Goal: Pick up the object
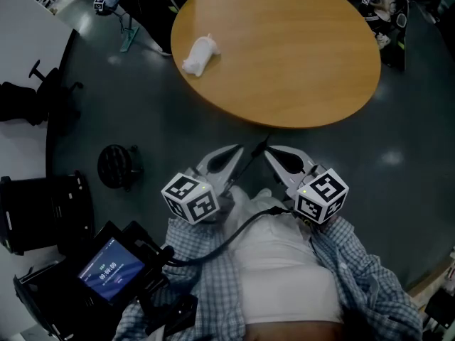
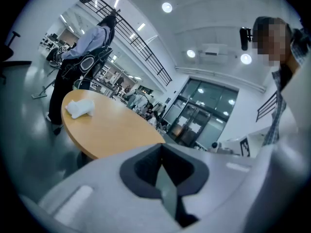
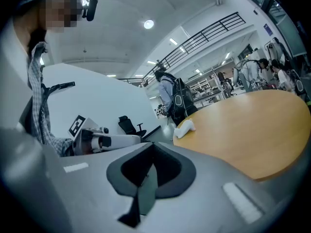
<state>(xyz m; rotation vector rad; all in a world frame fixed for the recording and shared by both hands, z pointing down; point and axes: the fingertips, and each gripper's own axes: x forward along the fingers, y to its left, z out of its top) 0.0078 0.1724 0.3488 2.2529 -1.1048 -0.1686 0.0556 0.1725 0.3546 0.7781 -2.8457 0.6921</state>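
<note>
The left tool (image 1: 234, 155) and right tool (image 1: 273, 155) sit clenched and empty, short of the counter (image 1: 298, 55); the object (image 1: 200, 54) lies near its far-left rim, likely awaiting approach.

A round wooden table (image 1: 284, 48) fills the top on dark grey floor (image 1: 398, 141), a black office chair (image 1: 25, 101) far left. Ceiling lights (image 2: 166, 7) glow over a balcony railing (image 2: 146, 47).

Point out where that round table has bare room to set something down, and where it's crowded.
Nearly the whole wooden table is bare: its middle, right half and near edge hold nothing. The only taken patch is by the left rim, where the white object lies. The floor left of the table is busier, with a black chair.
</note>
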